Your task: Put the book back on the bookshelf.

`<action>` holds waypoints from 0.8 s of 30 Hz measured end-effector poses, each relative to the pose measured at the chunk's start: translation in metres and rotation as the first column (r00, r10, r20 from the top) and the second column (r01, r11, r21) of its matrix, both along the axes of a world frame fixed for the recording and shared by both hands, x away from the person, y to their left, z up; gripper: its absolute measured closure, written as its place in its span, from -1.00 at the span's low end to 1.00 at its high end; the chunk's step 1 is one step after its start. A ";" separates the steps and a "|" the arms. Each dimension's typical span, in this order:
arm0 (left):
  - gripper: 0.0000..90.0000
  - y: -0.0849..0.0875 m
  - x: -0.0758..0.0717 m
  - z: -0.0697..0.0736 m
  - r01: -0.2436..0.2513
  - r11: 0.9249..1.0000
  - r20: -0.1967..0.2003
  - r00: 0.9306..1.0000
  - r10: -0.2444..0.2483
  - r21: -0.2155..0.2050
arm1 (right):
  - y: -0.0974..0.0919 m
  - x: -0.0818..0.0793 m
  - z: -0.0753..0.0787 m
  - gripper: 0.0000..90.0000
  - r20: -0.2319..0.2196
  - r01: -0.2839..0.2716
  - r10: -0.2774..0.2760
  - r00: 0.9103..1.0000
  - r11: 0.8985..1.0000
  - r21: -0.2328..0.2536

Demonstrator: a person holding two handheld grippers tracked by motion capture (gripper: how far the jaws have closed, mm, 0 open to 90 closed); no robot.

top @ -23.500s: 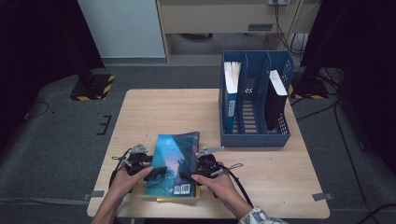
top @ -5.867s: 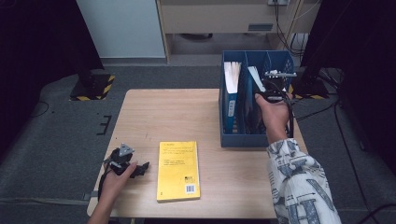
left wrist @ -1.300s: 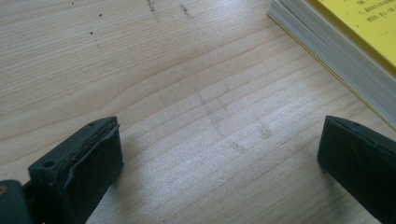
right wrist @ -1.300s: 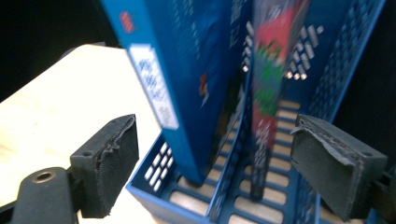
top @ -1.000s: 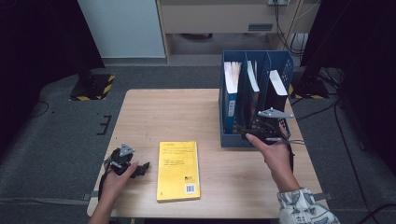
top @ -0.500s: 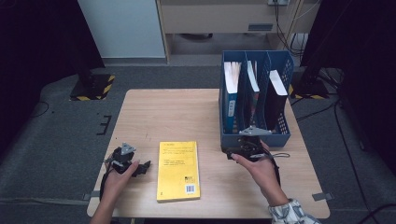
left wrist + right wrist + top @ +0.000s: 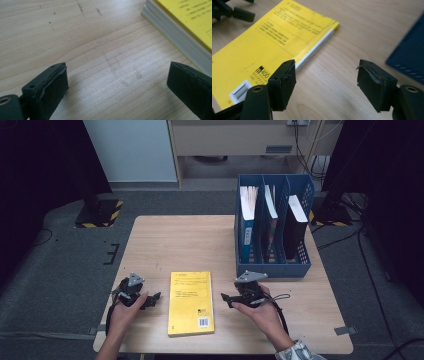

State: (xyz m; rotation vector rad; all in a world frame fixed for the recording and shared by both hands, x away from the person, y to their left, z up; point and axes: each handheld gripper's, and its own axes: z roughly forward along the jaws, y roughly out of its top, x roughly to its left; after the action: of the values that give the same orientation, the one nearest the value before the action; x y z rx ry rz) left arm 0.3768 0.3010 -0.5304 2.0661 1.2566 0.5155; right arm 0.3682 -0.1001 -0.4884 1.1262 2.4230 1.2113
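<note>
High view, yellow book [image 7: 190, 302] flat between both grippers, jaws apart

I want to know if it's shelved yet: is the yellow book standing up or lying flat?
Lying flat: the yellow book rests back cover up on the table, outside the blue file rack.

A light wooden table [image 7: 200, 240] with faint scuffs in its grain stands on a grey carpeted floor [image 7: 65, 265]. Dark curtains [image 7: 40, 165] hang at both sides, leaving the edges of the room in shadow, while even light falls on the tabletop. Behind the table a pale panel [image 7: 132, 147] stands beside a beige cabinet [image 7: 230, 140], with cables [image 7: 305, 135] hanging at its right. A black foot with yellow-and-black hazard stripes [image 7: 100, 212] rests on the floor at the left, another [image 7: 325, 215] at the right.
</note>
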 end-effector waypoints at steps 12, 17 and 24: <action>-0.91 -0.017 -0.022 0.016 0.081 0.990 0.018 0.997 -0.080 -0.119 | 0.033 -0.017 -0.017 -0.38 -0.048 -0.125 0.124 0.991 0.992 -0.022; -0.90 -0.035 -0.031 0.017 0.133 0.984 0.001 0.991 -0.133 -0.115 | 0.035 -0.018 -0.018 -0.42 -0.061 -0.131 0.131 0.990 0.991 -0.008; -0.58 -0.047 -0.033 0.015 0.182 0.974 -0.023 0.982 -0.187 -0.137 | 0.049 -0.024 -0.029 -0.46 -0.107 -0.176 0.172 0.979 0.984 -0.030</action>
State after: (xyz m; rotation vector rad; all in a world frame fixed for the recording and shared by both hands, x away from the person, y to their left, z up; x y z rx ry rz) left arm 0.3433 0.2543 -0.5156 2.0593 1.0748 0.3013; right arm 0.3438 -0.0515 -0.5174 1.0076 2.6597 1.1747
